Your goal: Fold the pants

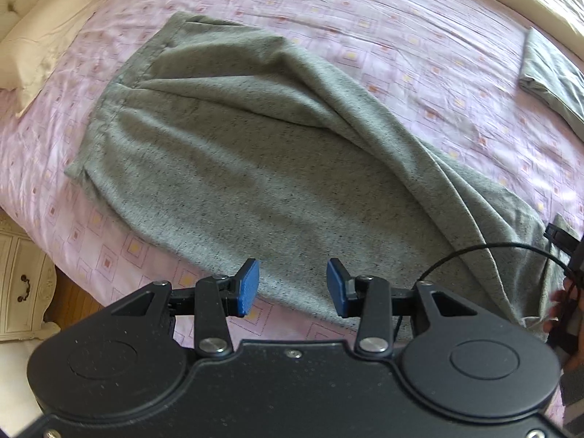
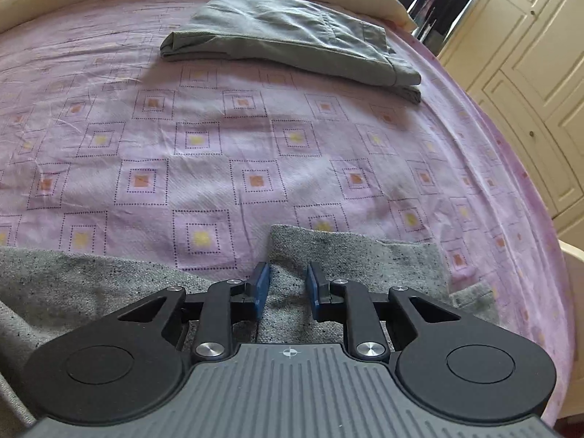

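The grey pants (image 1: 262,160) lie spread on the pink bedsheet (image 1: 401,36) beneath both grippers. The left gripper (image 1: 293,287) hovers open; the right gripper (image 2: 287,289) straddles fabric, unclosed. Only the right view shows the cream wardrobe (image 2: 529,73).

The pants (image 1: 255,153) are seen as a grey flecked knit cloth, matt and slightly fuzzy, coarser-looking in the right wrist view (image 2: 350,255). The sheet (image 2: 255,153) is a thin, matt, creased woven cloth printed with dotted squares. The folded trousers (image 2: 292,36) appear as a smooth, flat-woven cloth. The left gripper (image 1: 293,287) is formed of matt black plastic with shiny metal pivots; its pads (image 1: 248,288) are ribbed blue rubber-like material. The nightstand (image 1: 22,284) is shown as cream painted wood with a dark metal handle.
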`<action>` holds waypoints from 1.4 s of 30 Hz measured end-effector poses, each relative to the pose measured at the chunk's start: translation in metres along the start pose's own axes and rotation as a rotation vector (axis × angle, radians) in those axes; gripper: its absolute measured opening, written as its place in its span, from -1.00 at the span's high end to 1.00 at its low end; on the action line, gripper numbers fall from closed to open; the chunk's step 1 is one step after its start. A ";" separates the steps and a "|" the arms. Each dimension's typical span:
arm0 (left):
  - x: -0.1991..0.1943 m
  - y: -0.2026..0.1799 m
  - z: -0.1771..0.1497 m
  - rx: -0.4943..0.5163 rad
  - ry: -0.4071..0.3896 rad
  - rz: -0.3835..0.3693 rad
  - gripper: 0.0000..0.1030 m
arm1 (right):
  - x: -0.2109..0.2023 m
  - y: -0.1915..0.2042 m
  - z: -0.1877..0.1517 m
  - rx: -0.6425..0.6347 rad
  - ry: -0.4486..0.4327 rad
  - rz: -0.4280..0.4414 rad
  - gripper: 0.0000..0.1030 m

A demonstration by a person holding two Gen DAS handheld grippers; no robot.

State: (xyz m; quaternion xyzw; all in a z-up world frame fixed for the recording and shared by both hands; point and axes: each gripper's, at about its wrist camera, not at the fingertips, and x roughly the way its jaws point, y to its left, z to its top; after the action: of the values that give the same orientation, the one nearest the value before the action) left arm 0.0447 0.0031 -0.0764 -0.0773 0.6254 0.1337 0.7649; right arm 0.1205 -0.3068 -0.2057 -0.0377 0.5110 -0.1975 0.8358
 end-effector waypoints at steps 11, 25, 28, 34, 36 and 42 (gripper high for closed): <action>-0.001 -0.019 0.012 0.048 -0.039 -0.011 0.04 | -0.093 -0.144 -0.008 0.387 -0.249 0.249 0.85; 0.009 -0.028 0.035 0.049 -0.031 -0.041 0.00 | -0.038 -0.201 -0.101 0.493 0.104 0.041 0.97; 0.011 -0.013 0.052 0.044 -0.053 -0.034 -0.09 | -0.069 -0.197 -0.092 0.463 -0.022 0.026 0.92; 0.028 0.030 0.095 0.047 -0.079 -0.030 -0.11 | -0.107 -0.129 -0.049 0.241 -0.168 0.253 0.85; 0.039 0.049 0.110 0.055 -0.075 -0.036 -0.11 | -0.109 -0.088 -0.029 0.170 -0.149 0.398 0.84; 0.080 0.111 0.151 0.073 -0.035 -0.045 -0.10 | -0.096 0.044 0.026 -0.035 -0.050 0.646 0.83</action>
State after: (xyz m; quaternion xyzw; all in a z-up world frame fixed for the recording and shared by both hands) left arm 0.1673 0.1610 -0.1176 -0.0611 0.6144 0.0950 0.7809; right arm 0.1178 -0.2352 -0.1246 0.1069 0.4791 0.0877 0.8668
